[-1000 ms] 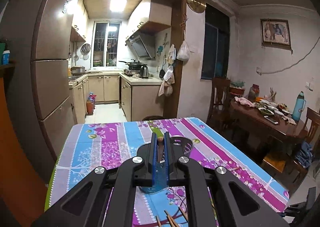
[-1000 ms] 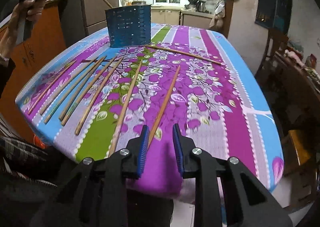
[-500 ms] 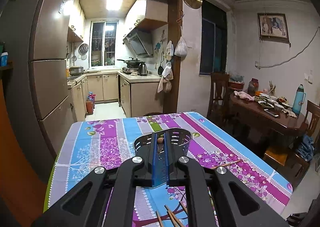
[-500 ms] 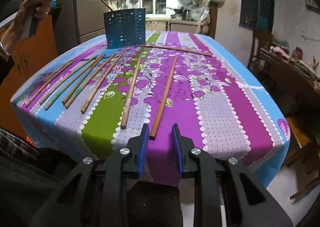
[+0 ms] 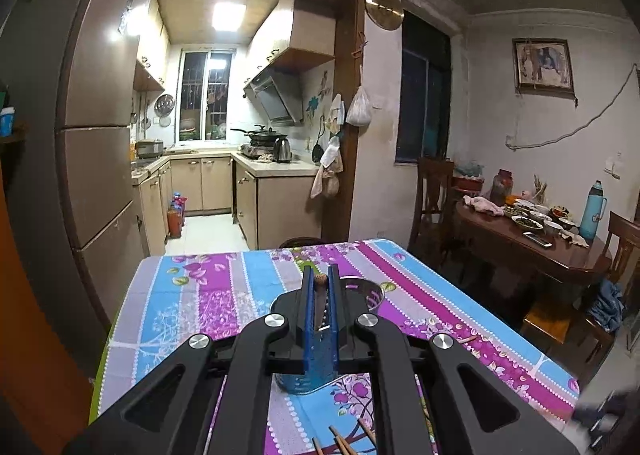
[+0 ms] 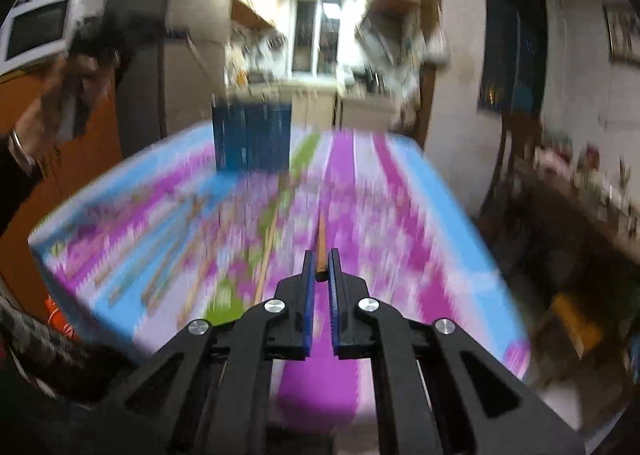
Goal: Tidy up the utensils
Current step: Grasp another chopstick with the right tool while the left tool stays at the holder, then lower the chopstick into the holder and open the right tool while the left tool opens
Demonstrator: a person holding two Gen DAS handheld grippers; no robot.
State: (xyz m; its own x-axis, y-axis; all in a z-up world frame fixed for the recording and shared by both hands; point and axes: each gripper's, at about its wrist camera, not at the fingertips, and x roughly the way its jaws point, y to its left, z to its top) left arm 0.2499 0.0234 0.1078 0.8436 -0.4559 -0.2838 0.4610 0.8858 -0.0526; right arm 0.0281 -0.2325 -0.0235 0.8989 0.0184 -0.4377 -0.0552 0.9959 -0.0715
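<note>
Left gripper (image 5: 320,287): jaws closed on a single chopstick (image 5: 320,297), held above the blue perforated utensil holder (image 5: 316,367), which stands on the floral striped tablecloth (image 5: 192,303). Right gripper (image 6: 320,271): jaws shut on the near end of a second wooden chopstick (image 6: 321,243), which points away over the tablecloth; this view is heavily motion-blurred. Further chopsticks lie loose on the cloth to the left, their number unclear. The person's left hand (image 6: 44,115) appears at upper left.

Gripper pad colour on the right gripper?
Blue pads on the right gripper; clearest in the right wrist view.
</note>
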